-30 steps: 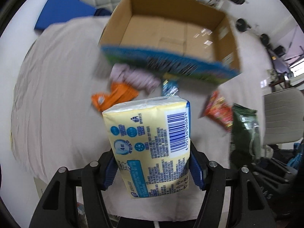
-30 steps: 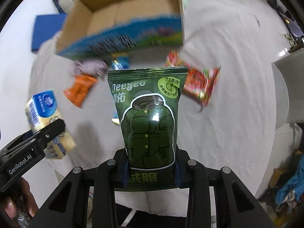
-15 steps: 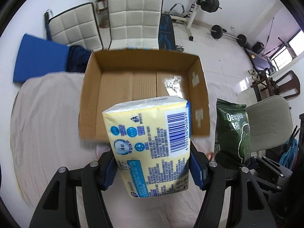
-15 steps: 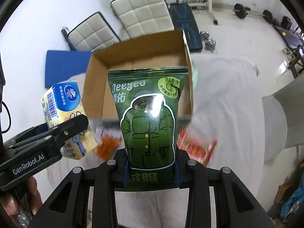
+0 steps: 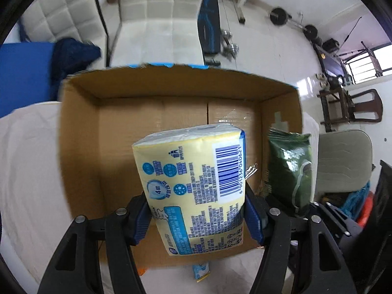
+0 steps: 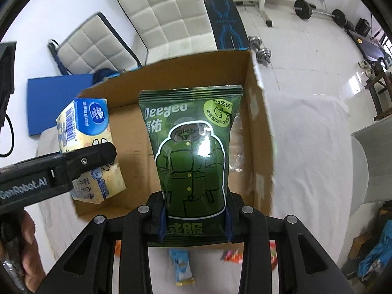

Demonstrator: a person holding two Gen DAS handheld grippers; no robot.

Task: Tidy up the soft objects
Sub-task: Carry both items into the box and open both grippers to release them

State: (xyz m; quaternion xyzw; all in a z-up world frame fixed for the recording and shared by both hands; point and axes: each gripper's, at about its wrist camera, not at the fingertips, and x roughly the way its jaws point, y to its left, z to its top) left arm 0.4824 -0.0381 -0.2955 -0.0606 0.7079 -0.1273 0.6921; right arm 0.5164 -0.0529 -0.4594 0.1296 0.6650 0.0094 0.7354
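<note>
My left gripper point(image 5: 196, 216) is shut on a yellow tissue pack point(image 5: 193, 186) with a barcode and holds it above the open cardboard box point(image 5: 80, 132). My right gripper point(image 6: 194, 216) is shut on a green Deeyeo pouch point(image 6: 193, 152) and holds it above the same box point(image 6: 259, 127), toward its right side. The tissue pack point(image 6: 85, 142) shows at the left of the right wrist view, the green pouch point(image 5: 291, 169) at the right of the left wrist view. The box bottom that shows is bare cardboard.
The box stands on a white-sheeted surface point(image 6: 313, 152). Small packets lie on the sheet before the box: a blue one point(image 6: 182, 267), a red one point(image 6: 232, 254). White padded chairs point(image 6: 166, 17), a blue mat point(image 6: 51, 98) and weights point(image 6: 263, 50) lie behind.
Both grippers have carried their packs forward and up, from over the loose packets on the sheet to above the open box. The box now fills the middle of both views.
</note>
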